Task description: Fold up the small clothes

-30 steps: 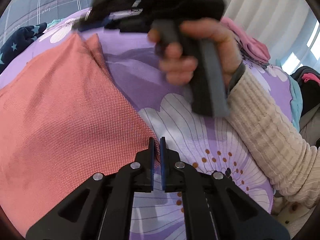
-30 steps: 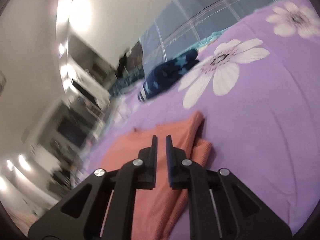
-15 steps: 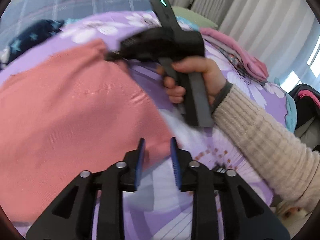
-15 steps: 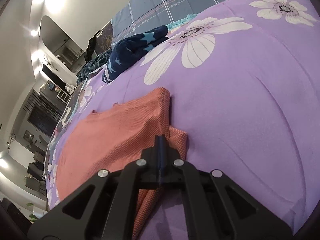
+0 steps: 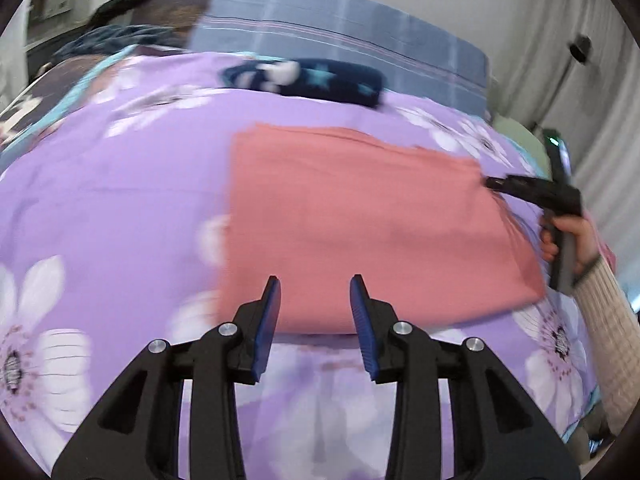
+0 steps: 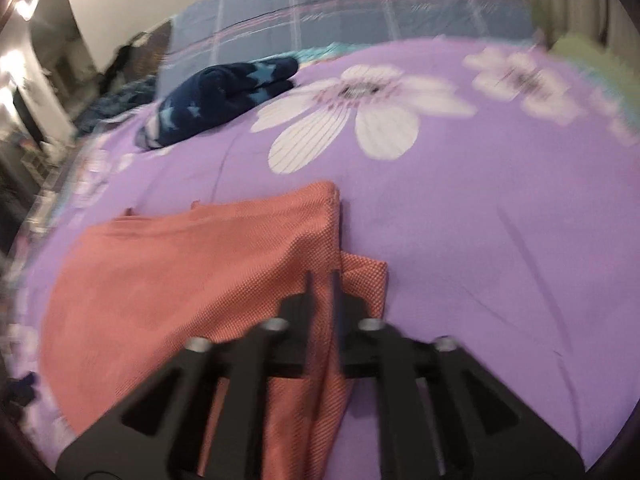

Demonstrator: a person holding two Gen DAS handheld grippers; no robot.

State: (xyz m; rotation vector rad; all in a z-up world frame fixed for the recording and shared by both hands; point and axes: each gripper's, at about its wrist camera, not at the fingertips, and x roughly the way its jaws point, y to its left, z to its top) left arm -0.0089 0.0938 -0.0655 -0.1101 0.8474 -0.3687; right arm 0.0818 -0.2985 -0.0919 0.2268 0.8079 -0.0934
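Observation:
A salmon-pink garment (image 5: 360, 224) lies folded flat on the purple flowered bedspread (image 5: 104, 208). My left gripper (image 5: 315, 300) is open and empty, its blue-padded fingers (image 5: 269, 312) hovering at the garment's near edge. My right gripper (image 6: 322, 292) has its jaws slightly apart with the garment's edge (image 6: 256, 280) between them. It also shows in the left wrist view (image 5: 500, 184), at the garment's right corner, held by a hand in a cream sleeve.
A folded navy garment with blue stars (image 5: 320, 80) (image 6: 224, 96) lies at the far side of the bed. A blue plaid cover (image 6: 360, 12) lies behind it. A pale green item (image 6: 584, 56) sits at the far right.
My left gripper has opened, let go of the pink garment and drawn back from it. My right gripper closed on the garment's edge half a second ago and has now eased slightly apart.

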